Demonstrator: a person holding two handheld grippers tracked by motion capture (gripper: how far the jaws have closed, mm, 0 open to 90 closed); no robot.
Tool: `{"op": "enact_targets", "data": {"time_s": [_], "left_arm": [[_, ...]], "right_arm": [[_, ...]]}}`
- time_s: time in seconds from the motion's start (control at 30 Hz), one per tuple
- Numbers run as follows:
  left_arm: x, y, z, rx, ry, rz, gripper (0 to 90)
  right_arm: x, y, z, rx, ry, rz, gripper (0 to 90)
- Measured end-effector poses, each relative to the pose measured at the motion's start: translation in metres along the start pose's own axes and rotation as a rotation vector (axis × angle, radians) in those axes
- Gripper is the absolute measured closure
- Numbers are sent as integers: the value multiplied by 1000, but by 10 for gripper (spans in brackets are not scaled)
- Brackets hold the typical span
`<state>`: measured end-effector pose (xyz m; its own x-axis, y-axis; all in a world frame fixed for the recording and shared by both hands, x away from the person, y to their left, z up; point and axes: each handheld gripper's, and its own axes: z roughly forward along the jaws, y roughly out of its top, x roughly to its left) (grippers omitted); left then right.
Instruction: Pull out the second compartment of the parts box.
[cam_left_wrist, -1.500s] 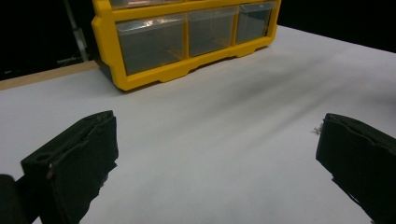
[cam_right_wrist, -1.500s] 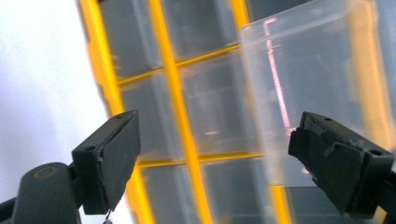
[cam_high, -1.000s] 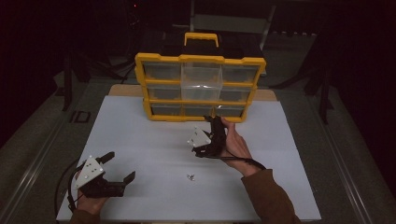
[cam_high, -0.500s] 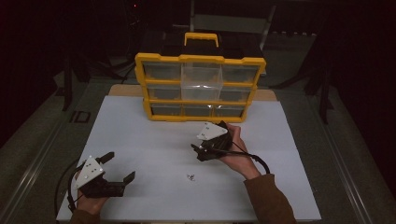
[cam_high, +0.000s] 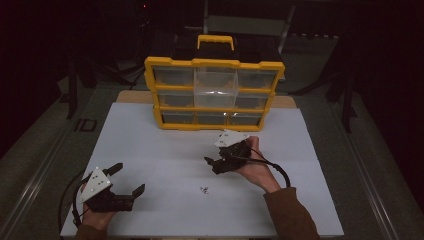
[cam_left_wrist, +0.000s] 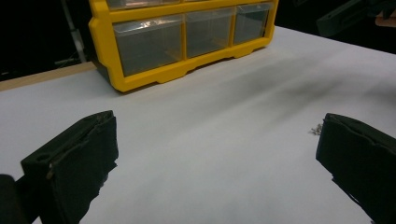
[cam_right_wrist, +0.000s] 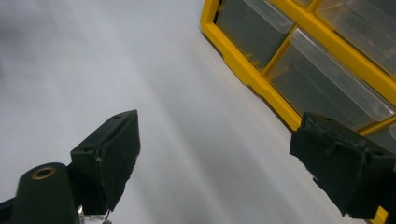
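A yellow drawer organizer (cam_high: 215, 95) with clear drawers stands at the back of the white board (cam_high: 320, 200). A few tiny metal screws (cam_high: 204, 189) lie loose on the board in front of it. My right gripper (cam_high: 212, 165) is held in a hand just above and right of the screws, jaws open and pointing left. Near the front left corner, my left gripper (cam_high: 129, 178) rests open. In the left gripper view the open left gripper (cam_left_wrist: 217, 154) faces the organizer (cam_left_wrist: 187, 42), with the screws (cam_left_wrist: 316, 129) by its right jaw. In the right gripper view the open gripper (cam_right_wrist: 219, 154) holds nothing, beside the organizer (cam_right_wrist: 299, 56).
The board lies on a wooden tabletop (cam_high: 132, 96) with dark surroundings beyond. The organizer's black and yellow handle (cam_high: 216, 41) rises at the back. The other gripper (cam_left_wrist: 350, 14) shows far off in the left gripper view.
My right gripper has drawn back from the organizer's bottom row toward the person and lowered, turning its jaws to the left. The left gripper has stayed put.
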<state>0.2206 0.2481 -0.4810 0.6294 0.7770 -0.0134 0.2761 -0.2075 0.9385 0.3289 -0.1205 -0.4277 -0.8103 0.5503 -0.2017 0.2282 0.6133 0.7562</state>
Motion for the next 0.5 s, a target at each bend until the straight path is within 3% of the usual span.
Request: {"op": "enact_targets", "data": {"time_s": [0.13, 0.5], "left_arm": [[0, 0, 0, 0, -1, 0, 0], [0, 0, 1, 1, -2, -1, 0]], "right_arm": [[0, 1, -2, -8, 20, 1, 137], [2, -1, -4, 63, 99, -29, 139]]}}
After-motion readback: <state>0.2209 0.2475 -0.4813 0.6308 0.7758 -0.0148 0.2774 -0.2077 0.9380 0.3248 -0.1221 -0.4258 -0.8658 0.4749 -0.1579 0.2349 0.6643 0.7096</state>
